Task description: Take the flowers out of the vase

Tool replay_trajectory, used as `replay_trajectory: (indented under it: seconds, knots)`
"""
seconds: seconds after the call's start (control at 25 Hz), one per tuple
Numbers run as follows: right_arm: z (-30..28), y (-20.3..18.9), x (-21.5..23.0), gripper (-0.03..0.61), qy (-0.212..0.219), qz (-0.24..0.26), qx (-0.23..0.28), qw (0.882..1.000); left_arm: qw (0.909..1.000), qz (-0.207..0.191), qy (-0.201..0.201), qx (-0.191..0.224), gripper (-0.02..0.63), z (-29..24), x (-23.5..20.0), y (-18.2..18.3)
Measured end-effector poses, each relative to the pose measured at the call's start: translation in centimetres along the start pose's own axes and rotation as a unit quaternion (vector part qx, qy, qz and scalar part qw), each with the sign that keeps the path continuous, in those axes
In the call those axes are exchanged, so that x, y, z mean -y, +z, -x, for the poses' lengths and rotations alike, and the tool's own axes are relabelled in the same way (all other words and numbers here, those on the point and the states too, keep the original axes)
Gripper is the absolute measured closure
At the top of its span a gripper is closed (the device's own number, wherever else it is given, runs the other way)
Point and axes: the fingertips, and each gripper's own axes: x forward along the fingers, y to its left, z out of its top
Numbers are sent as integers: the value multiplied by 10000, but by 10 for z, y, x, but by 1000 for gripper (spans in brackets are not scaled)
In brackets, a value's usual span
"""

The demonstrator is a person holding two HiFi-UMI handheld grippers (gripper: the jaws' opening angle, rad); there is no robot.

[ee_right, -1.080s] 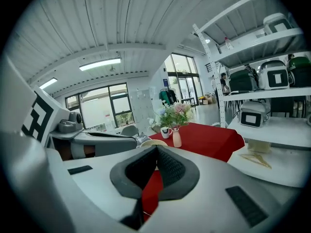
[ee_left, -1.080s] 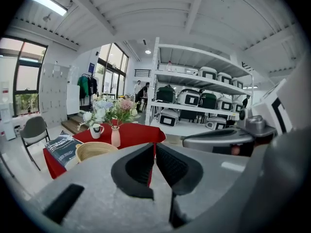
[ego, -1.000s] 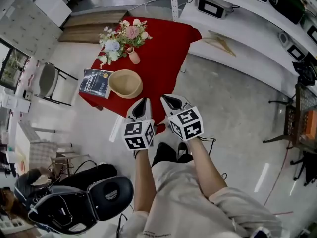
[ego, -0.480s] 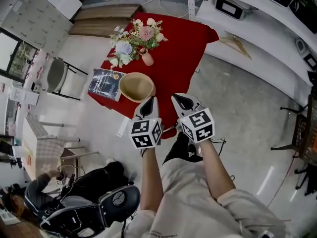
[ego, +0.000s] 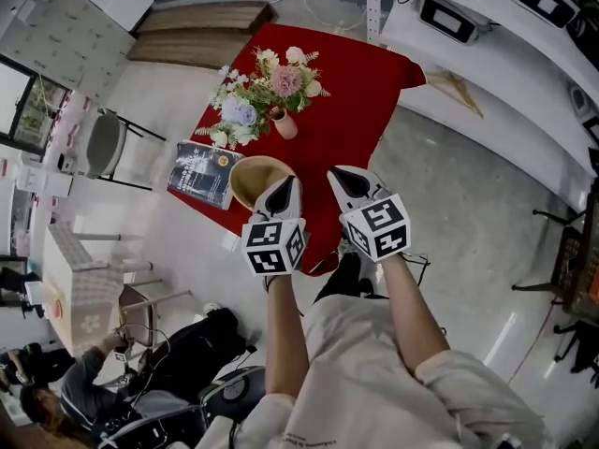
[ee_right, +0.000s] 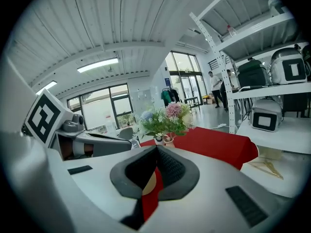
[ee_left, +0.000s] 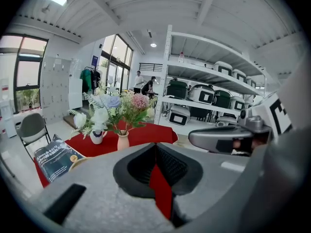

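Left tool [ego: 291, 181] closed | right tool [ego: 333, 172] closed | flowers [ego: 271, 78] in 2 vases [ego: 284, 124] [ego: 220, 138] | 1 bowl [ego: 251, 170] | 1 book [ego: 201, 172]

I can read no words anywhere; the print on the dark book [ego: 204, 174] cover is too small and blurred.

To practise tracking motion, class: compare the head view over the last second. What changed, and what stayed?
The person moved closer to the red table: the left tool now overlaps the bowl in that view, with the right tool alongside. Nothing was grasped or released. Both tools stay shut and empty; the flowers remain in the vase, and the book is unmoved.
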Motion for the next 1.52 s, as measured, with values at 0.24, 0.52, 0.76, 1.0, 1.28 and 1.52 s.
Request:
replay_trajectory:
  seconds: [0.24, 0.52, 0.76, 1.0, 1.28, 1.52]
  knots:
    - [-35, 18, 8, 571, -40, 258, -71, 9996, 9998, 190, 48, 18, 604, -21, -28, 15]
    - [-100, 24, 9, 571, -56, 764, -250, 9968, 9995, 253, 79, -157, 604, -47, -55, 13]
    - [-158, 7, 18, 571, 15, 1003, -338, 9944, 9989, 322, 76, -346, 604, -72, -83, -7]
    - [-201, -15, 25, 569, 274, 1055, -297, 9936, 9980, 455, 235, -362, 604, -98, -103, -11]
    - [-223, -22, 23, 569, 263, 1589, -49, 9869, 9972, 637, 313, -246, 604, -119, -117, -21]
    - [-233, -26, 15, 569, -198, 2711, -10, 9623, 9927, 1083, 505, -163, 604, -120, -132, -37]
